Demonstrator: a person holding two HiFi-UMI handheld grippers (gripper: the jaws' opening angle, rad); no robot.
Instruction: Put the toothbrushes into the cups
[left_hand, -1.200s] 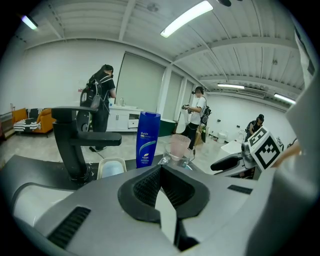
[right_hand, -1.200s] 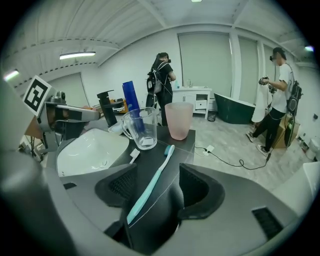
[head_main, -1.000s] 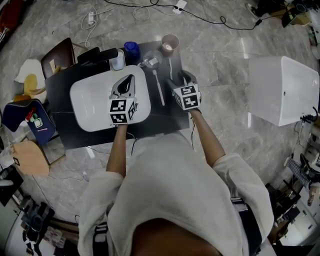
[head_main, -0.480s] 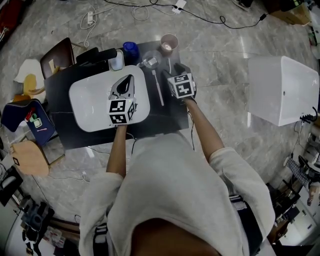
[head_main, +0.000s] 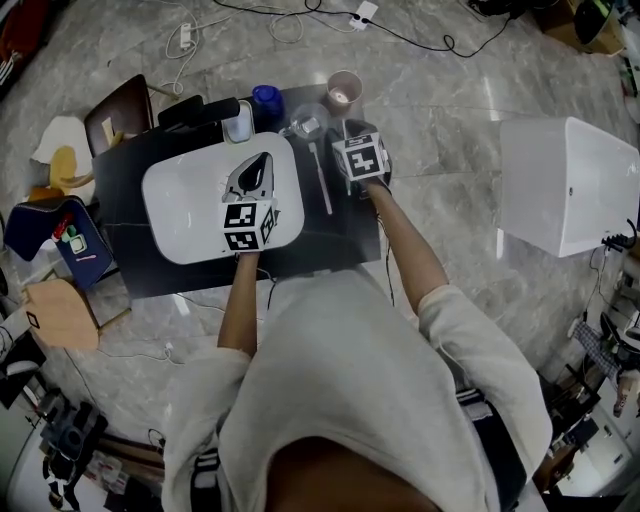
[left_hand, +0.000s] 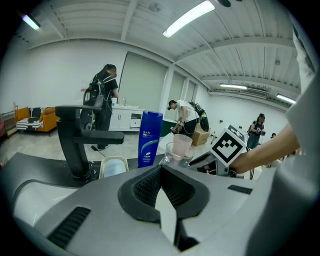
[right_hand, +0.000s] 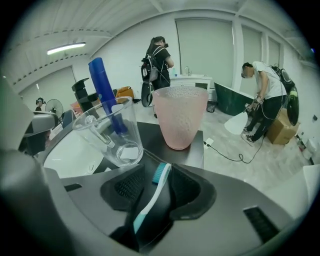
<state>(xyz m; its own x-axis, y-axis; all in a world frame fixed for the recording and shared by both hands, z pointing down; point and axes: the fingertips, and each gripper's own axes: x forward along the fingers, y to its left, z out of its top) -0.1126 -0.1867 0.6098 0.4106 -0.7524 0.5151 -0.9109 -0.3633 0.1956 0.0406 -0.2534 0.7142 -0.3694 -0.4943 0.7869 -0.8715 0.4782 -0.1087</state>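
Grey marble floor (head_main: 450, 100) surrounds a dark worktop (head_main: 120, 200) that carries a white basin (head_main: 180, 215), a black faucet (head_main: 200, 108) and a blue bottle (head_main: 265, 97). A clear glass cup (head_main: 305, 122) and a pink cup (head_main: 343, 88) stand at the far side of the worktop, close together.

In the right gripper view, a white toothbrush (right_hand: 150, 200) with teal ends lies with its long axis running away from the person. Its far teal end points up toward the gap between the two cups, nearer the pink one. Its near end drops into the throat of the right gripper (right_hand: 156, 180). The brush runs lengthwise between the jaws, just beside the jaw at the right of that view. A dark gap separates it from the other jaw. Those jaws stand about half spread and are closing around the brush, and both pads do not yet press on it.

A second toothbrush (head_main: 320, 180), white, lies flat on the worktop between the basin and the right gripper, its length also running toward the glass cup.

Over the basin, the left gripper (left_hand: 160, 170) has its jaws pressed together at the tips, with nothing between them.
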